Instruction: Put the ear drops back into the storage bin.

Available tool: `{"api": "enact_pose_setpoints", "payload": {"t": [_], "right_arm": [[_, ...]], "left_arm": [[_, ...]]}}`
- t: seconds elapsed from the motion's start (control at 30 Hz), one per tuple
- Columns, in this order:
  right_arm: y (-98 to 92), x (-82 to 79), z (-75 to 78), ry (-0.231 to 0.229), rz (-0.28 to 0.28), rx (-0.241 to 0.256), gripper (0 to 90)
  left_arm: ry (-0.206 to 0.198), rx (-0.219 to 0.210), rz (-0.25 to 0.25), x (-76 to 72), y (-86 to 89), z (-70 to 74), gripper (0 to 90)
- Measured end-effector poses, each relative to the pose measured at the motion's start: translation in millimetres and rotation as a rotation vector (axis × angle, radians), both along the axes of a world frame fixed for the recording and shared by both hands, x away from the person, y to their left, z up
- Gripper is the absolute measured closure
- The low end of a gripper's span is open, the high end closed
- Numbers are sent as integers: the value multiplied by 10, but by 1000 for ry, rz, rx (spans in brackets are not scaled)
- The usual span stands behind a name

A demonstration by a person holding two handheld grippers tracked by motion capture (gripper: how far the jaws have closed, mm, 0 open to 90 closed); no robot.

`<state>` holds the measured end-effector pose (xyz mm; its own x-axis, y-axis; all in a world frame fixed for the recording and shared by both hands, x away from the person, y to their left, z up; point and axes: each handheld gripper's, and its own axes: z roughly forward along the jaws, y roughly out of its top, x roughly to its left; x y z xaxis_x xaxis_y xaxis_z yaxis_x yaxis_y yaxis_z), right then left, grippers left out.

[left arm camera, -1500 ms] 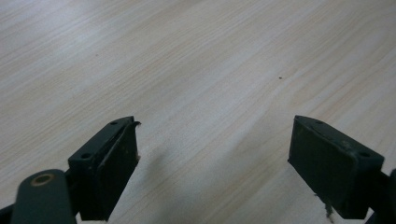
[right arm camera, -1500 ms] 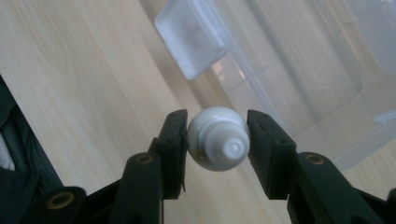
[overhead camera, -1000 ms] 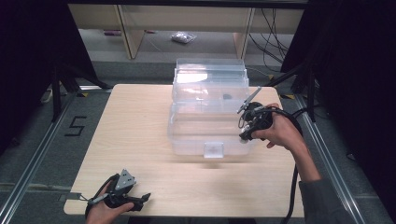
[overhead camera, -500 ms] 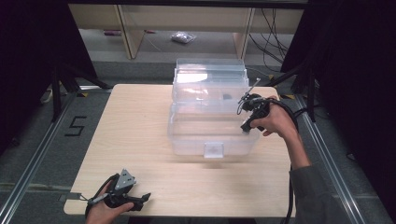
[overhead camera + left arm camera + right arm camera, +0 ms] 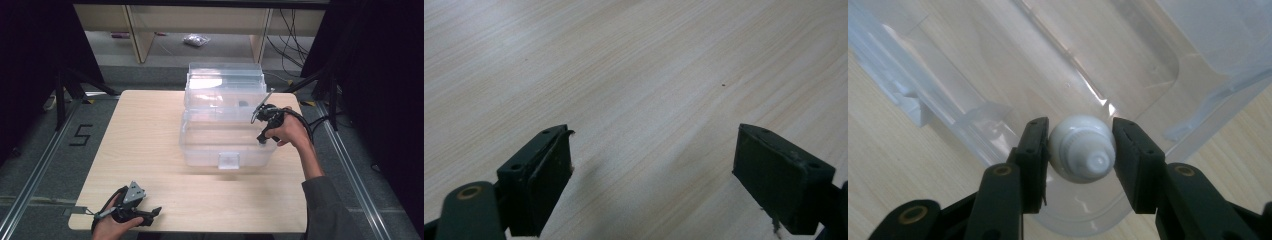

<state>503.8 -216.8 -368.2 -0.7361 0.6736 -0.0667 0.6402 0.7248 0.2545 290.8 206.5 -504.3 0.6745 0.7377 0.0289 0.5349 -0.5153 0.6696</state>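
- High view, near edge: left tongs resting low on the bench, jaws wide apart, holding nothing.
- Farther: right tongs clamped on a white cap, over the clear plastic bin.

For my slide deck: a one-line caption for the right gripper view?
Right tool clamps a small white capped bottle above the open clear plastic bin.
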Motion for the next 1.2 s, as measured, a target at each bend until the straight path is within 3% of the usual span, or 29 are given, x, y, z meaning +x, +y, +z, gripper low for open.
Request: {"api": "enact_pose_setpoints", "payload": {"t": [0.6, 0.77, 0.8, 0.87, 0.9, 0.93, 1.0, 1.03, 1.2], "right_arm": [[-12, 120, -319, 56, -39, -28, 601], [14, 146, -346, 74, -43, -32, 601], [9, 158, -366, 60, -28, -35, 601], [27, 171, -377, 74, -47, -38, 601], [26, 187, -394, 73, -47, -37, 601], [26, 197, -406, 76, -38, -35, 601], [39, 196, -408, 84, -54, -38, 601], [37, 208, -416, 83, -41, -38, 601], [37, 225, -451, 101, -75, -42, 601]], "left_arm": [[2, 3, -2, 3, 0, -1, 151], [3, 2, -2, 3, 3, 1, 151], [3, 3, -3, 3, 4, 0, 151], [2, 3, -3, 3, 3, 0, 151], [-1, -29, 27, -2, -23, -22, 151], [-1, -29, 27, -2, -23, -22, 151], [-3, -27, 15, -1, -18, -15, 151], [6, 9, -6, 4, 4, 4, 151], [6, 1, -2, 2, 0, 0, 151]]}}
